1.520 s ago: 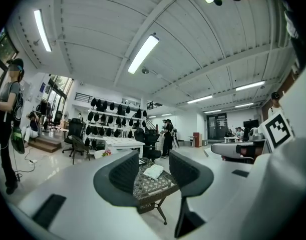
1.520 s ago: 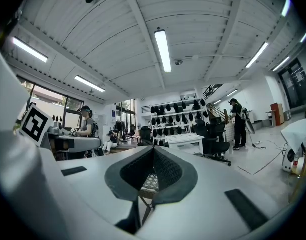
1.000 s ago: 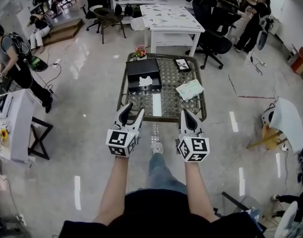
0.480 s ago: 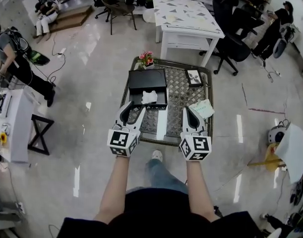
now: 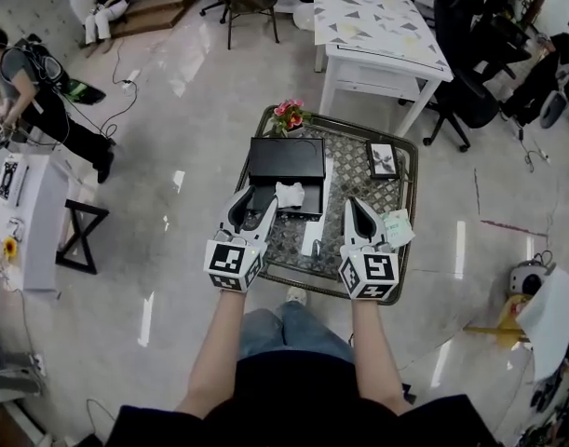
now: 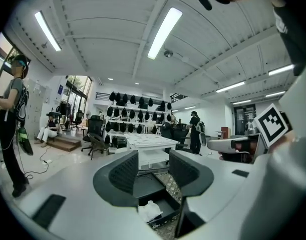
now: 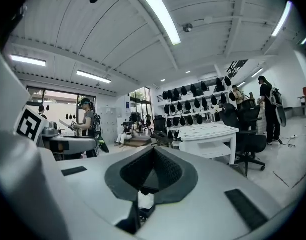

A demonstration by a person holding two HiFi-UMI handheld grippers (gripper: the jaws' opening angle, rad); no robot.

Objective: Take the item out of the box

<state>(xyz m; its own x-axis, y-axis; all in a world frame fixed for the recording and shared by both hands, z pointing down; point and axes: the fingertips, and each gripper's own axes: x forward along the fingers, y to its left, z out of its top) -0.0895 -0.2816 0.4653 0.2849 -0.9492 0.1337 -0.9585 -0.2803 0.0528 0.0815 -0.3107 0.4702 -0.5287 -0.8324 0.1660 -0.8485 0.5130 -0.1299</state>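
White and crumpled, the item (image 5: 291, 195) lies in the near half of the black box (image 5: 286, 156), close at 1 o'clock from the left gripper (image 5: 253, 203), whose jaws stand apart and empty. The right gripper (image 5: 357, 209), jaws together on nothing, is farther off, with the item at its 10 o'clock.

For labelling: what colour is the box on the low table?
Black; the box shows best in the head view.

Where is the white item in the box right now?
In the head view, the white item lies in the black box on the low table, just ahead of the left gripper.
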